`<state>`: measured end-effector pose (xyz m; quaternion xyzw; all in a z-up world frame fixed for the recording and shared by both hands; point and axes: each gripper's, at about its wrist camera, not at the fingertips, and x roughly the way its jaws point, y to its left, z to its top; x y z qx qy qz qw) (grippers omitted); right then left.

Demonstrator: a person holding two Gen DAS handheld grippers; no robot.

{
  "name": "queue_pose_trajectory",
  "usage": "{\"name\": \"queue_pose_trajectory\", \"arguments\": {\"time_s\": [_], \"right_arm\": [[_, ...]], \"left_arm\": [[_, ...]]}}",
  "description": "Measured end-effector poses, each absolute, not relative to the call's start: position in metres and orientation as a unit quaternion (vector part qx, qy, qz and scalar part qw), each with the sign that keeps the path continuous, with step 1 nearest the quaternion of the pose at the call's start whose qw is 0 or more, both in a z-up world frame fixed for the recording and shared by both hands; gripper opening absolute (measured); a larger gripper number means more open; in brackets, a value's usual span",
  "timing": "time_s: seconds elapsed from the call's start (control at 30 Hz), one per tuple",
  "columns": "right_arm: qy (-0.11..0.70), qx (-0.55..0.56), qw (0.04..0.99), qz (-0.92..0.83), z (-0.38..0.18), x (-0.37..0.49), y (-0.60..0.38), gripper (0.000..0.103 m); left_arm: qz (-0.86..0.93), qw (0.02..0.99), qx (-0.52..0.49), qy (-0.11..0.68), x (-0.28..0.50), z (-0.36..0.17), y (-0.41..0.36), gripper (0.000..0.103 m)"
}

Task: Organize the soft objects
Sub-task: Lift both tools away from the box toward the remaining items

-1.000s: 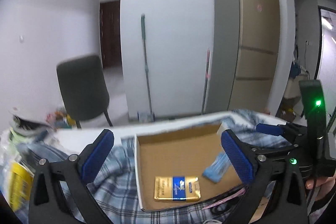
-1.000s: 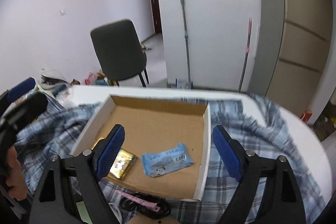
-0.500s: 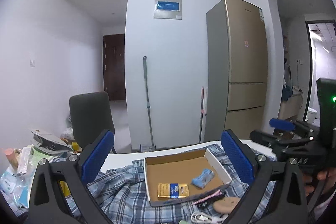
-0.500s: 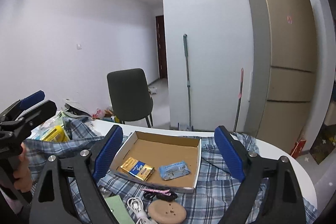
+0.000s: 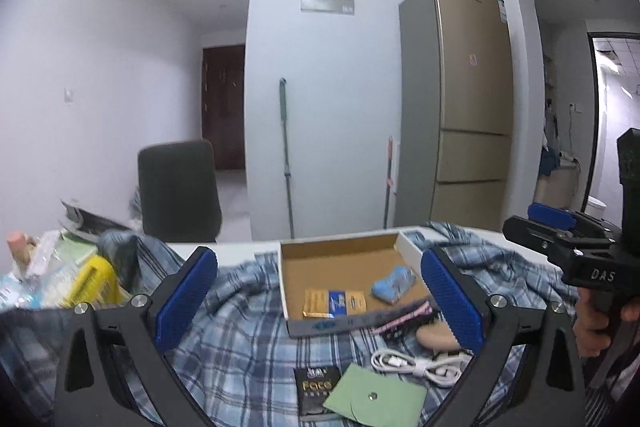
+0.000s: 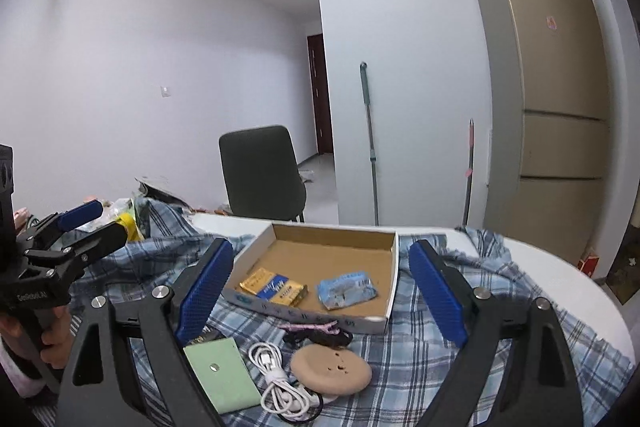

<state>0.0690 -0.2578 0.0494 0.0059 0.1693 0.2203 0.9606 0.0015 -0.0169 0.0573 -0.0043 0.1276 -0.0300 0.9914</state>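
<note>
Both claws are spread wide and holding nothing right now. The left gripper (image 5: 320, 297) hangs above the near side of the table, and the right gripper (image 6: 322, 293) hovers about the same way, both looking down toward the shallow brown cardboard box (image 6: 394, 267) sitting on the blue-and-white plaid cloth (image 6: 424, 347).

Inside the box there's already a gold-and-blue flat packet (image 6: 274, 291) on the left and a crinkly light-blue soft pack (image 6: 347, 289) to its right, apart from each other. So I'd say a couple of things are sorted.

Still lying out on the cloth just in front of the box: a round tan puff-like pad (image 6: 330, 371), a coiled white charging cable (image 6: 280, 379), a pale green flat pouch with a snap (image 6: 222, 375), a small black sachet (image 5: 316, 389) and a pink-and-black stringy thing (image 6: 316, 333) right at the box's front wall. My guess is the round pad goes in next, it looks squishy. There's more clutter off at the far left too, including something yellow (image 5: 92, 279), too blurry to call.
</note>
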Motion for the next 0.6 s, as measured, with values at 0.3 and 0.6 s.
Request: {"name": "queue_pose_trajectory", "arguments": {"time_s": [0.3,0.6], "right_arm": [[0.216,0.004,0.950,0.225,0.015,0.086,-0.259,0.089],[0.260,0.009,0.936,0.238,-0.003,0.099,-0.258,0.089]], "left_arm": [[-0.050,0.985,-0.009,0.165,0.019,0.014,-0.016,0.103],[-0.061,0.978,0.008,0.201,0.033,-0.010,-0.024,0.103]]}}
